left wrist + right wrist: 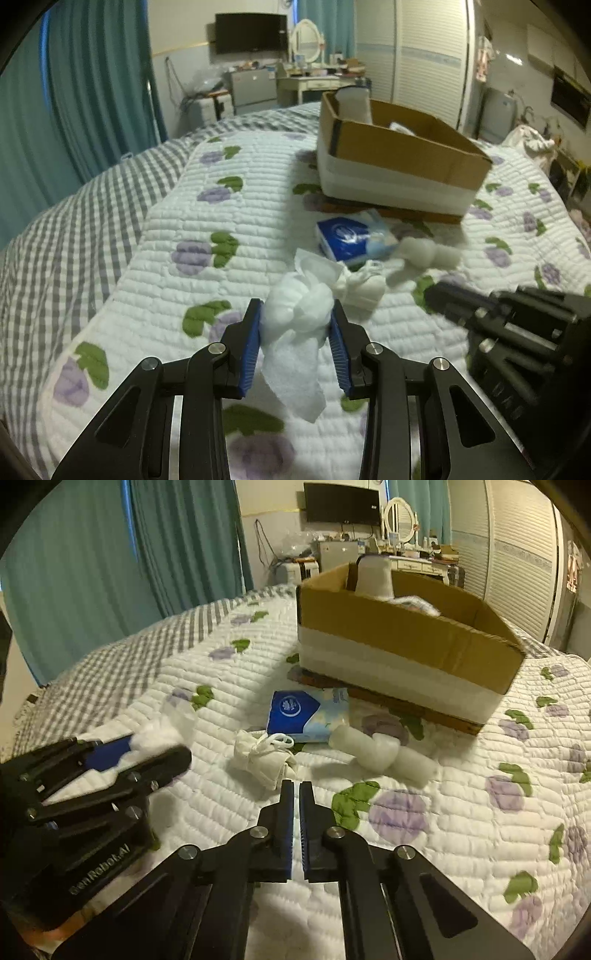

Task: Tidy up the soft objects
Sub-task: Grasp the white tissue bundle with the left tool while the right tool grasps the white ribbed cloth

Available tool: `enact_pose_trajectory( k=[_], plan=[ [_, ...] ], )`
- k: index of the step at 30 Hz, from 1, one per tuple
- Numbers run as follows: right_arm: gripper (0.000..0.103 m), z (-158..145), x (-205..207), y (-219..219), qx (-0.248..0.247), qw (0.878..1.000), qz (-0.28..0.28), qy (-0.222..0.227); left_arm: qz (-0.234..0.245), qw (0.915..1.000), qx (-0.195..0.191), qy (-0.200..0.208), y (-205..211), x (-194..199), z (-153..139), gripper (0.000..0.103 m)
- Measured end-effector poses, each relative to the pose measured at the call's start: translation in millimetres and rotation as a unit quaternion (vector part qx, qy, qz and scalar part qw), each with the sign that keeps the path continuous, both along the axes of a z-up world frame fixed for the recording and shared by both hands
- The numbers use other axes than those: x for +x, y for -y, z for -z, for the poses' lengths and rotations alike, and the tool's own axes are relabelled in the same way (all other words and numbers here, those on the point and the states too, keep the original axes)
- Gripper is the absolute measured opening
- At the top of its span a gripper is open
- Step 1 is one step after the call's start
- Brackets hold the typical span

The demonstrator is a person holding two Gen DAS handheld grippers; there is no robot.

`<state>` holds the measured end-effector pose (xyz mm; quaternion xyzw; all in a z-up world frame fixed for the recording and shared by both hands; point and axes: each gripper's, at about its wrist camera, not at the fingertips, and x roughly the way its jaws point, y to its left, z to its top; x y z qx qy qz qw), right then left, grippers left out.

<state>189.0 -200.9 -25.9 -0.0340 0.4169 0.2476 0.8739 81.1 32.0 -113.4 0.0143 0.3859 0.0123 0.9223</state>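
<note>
My left gripper (295,314) is shut on a knotted white cloth (299,310) and holds it above the quilt; a loose tail hangs down between the fingers. It also shows in the right wrist view (155,738) at the left, blurred. My right gripper (296,788) is shut and empty, just short of a folded white face mask (264,758). A blue tissue pack (306,716) and a knotted white towel (384,753) lie in front of the cardboard box (406,638). In the left wrist view the mask (364,288), the pack (351,236) and the towel (424,254) lie beyond the held cloth.
The box (399,155) holds a white roll (354,99) and other soft items. It stands on a flat brown board on the flowered quilt (184,221). A grey checked sheet (55,229) covers the bed's left side. Curtains, a desk and a TV stand behind.
</note>
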Motion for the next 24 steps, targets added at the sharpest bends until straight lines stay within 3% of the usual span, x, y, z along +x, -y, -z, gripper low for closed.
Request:
enact_pose_trajectory(
  k=[8,15,16,17,18,19,24],
  plan=[
    [0.001,-25.5,-20.1,29.4,0.031,0.999,0.006,0.016,-0.004,1.0000,-0.006,0.000,1.0,-9.8,-4.6,0.034],
    [0.002,-16.7,-11.7,16.4,0.020,1.000,-0.016,0.018,-0.026,0.9997,-0.001,0.002,-13.7,2.9,-3.7,0.034],
    [0.004,-13.5,-9.7,12.1,0.016,1.000,-0.017,0.020,-0.030,0.9995,0.001,0.003,-17.7,5.5,-3.7,0.034],
    [0.017,-8.7,-5.6,6.3,0.013,1.000,-0.021,0.016,-0.037,0.9993,0.003,0.003,-23.1,8.5,-3.6,0.034],
    [0.036,-3.3,-0.7,0.3,0.011,1.000,-0.024,0.008,-0.043,0.9990,0.001,0.003,-30.2,12.0,-3.4,0.034],
    [0.044,2.4,4.3,-5.7,0.010,1.000,-0.024,0.001,-0.049,0.9988,-0.003,0.004,-36.7,15.5,-3.4,0.034],
    [0.049,24.1,26.0,-32.7,0.012,0.999,-0.028,-0.019,-0.070,0.9975,-0.015,0.002,-56.1,29.4,0.5,0.034]
  ],
)
